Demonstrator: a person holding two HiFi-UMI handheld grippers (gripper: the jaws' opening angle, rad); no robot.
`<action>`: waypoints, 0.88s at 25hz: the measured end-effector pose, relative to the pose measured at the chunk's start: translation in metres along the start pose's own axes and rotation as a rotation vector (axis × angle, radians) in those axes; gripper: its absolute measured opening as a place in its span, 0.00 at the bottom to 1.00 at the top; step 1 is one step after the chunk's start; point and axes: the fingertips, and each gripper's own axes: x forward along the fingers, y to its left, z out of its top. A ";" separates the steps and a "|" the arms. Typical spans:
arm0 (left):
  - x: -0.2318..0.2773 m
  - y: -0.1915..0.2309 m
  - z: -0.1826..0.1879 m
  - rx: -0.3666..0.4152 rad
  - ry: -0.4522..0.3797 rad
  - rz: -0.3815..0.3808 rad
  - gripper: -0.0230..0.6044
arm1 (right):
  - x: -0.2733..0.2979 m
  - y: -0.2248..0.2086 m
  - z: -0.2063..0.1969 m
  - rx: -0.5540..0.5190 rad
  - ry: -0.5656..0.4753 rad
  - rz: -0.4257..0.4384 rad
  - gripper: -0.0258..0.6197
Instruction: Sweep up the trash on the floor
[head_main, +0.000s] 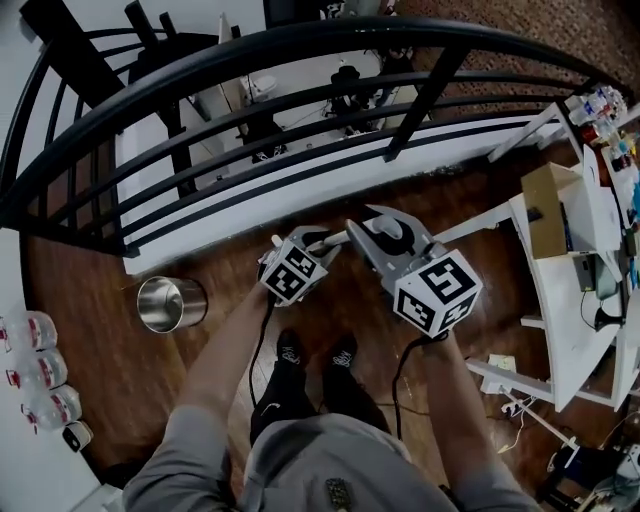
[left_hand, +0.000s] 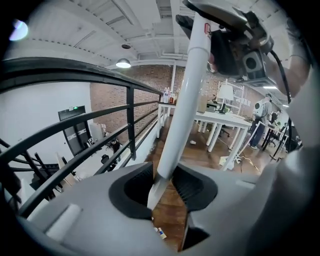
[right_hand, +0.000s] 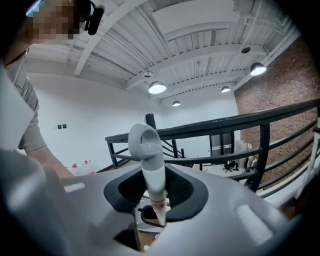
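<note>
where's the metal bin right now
In the head view the steel bin sits on the wooden floor at the left, left of the person's shoes and close to the black railing.

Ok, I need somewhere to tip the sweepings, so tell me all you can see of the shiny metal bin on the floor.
The shiny round steel bin stands open-topped, apparently upright, on the dark wooden floor, left of the person's black shoes and near the white ledge. Its wall is smooth and mirror-like; no lid or liner shows. Whether anything lies inside cannot be told. Nothing else touches it.
</note>
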 end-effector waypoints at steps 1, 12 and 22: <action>-0.009 0.006 -0.004 0.002 0.007 0.008 0.23 | 0.006 0.006 0.002 0.007 -0.006 0.005 0.18; -0.040 0.046 -0.126 0.008 0.180 -0.028 0.24 | 0.076 0.052 -0.079 0.173 0.061 -0.029 0.18; 0.003 0.001 -0.149 0.022 0.175 -0.156 0.24 | 0.045 0.037 -0.129 0.210 0.138 -0.163 0.18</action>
